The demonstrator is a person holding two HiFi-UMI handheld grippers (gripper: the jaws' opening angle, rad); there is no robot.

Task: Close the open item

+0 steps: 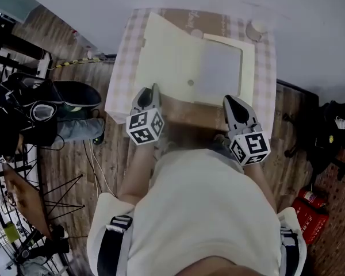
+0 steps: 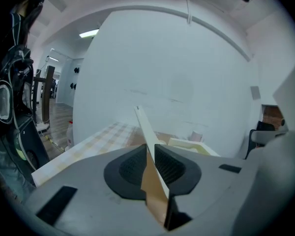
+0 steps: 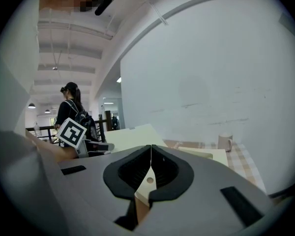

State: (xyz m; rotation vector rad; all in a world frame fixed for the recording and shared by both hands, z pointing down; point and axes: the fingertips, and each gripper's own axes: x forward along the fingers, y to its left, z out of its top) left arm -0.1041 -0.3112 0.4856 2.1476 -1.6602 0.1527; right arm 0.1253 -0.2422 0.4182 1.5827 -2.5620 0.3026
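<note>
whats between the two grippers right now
The box flap, brown on this side, spans that gap. The left gripper and right gripper each have their fingers shut on it. The head view shows it.

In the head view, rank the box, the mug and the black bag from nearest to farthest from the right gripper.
1. The box, on the table: its near edge is clamped in the right gripper.
2. The mug, at the table's far right corner.
3. The black bag, off the table at the far left.
</note>
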